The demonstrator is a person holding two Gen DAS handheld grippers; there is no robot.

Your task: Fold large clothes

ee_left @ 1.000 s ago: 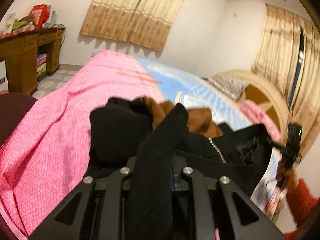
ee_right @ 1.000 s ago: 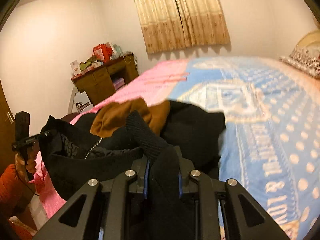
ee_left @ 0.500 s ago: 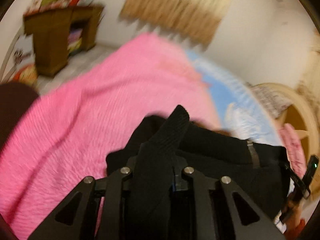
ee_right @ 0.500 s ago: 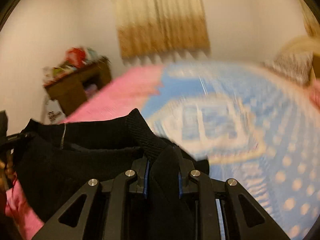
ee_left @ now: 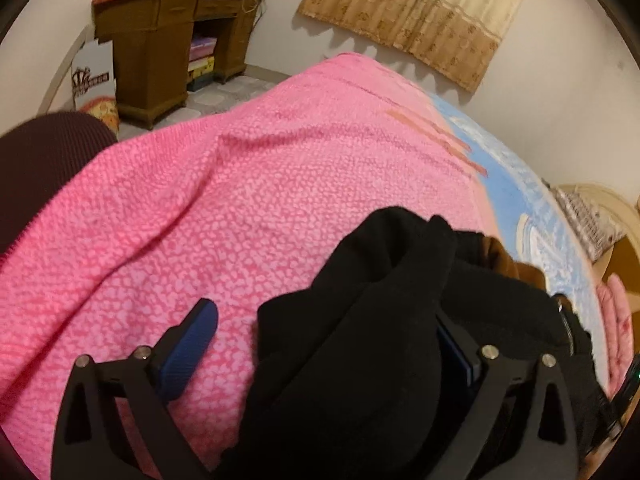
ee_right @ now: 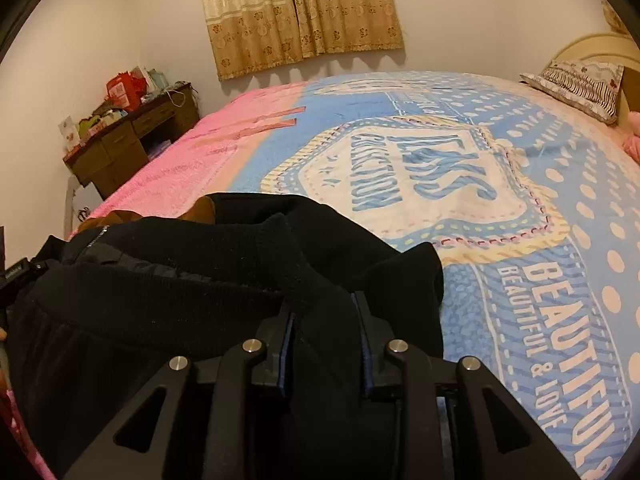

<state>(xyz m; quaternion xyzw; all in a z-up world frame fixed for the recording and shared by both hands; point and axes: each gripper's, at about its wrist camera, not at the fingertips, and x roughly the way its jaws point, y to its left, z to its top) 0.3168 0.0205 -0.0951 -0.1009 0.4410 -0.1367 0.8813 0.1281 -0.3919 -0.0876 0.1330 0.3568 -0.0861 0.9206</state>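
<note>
The left gripper (ee_left: pixel 320 344) is spread wide, black jacket (ee_left: pixel 360 340) draped between; the right gripper (ee_right: pixel 324 332) clamps its ribbed edge.

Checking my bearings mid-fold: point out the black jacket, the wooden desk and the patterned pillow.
black jacket (ee_right: pixel 180 280): right wrist view, ribbed hem.
wooden desk (ee_left: pixel 152 52): left wrist view, left pedestal front.
patterned pillow (ee_right: pixel 576 84): right wrist view, top face.

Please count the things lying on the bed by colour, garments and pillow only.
Black: 1, the black jacket
Brown: 1, the brown garment, mostly hidden under the jacket
Patterned: 1, the pillow
Total: 3
</note>
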